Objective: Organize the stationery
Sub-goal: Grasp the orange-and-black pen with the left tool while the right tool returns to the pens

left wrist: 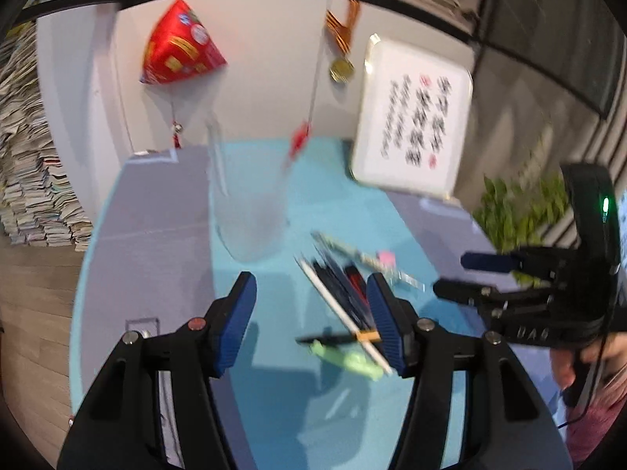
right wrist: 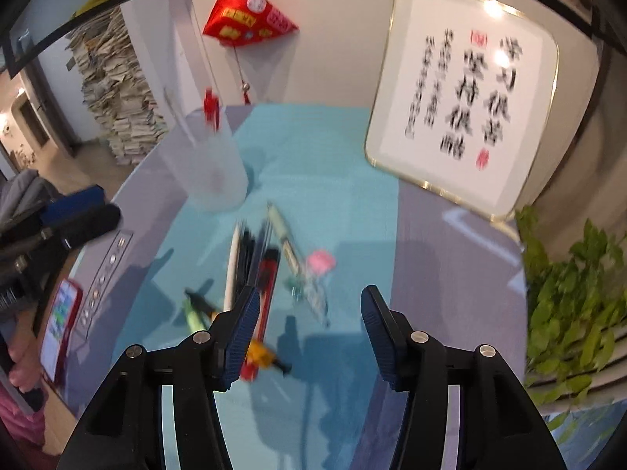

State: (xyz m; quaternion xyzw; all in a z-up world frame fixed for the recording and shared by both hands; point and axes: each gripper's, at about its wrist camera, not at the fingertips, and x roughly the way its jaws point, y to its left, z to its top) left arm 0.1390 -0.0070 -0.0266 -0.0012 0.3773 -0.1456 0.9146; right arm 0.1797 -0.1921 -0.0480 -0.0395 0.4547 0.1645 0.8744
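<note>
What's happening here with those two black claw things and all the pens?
A person holds a claw-like gripper in each hand above a blue mat strewn with stationery. The left gripper and right gripper are both open and hold nothing. The pile of pens, a green marker and a pink eraser lie loose, none yet in the frosted cup standing behind them.

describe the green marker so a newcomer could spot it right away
Start at the frosted cup on the teal mat, then follow the stationery pile toward the camera. The green marker lies at its near left edge, the only pale green piece.
</note>
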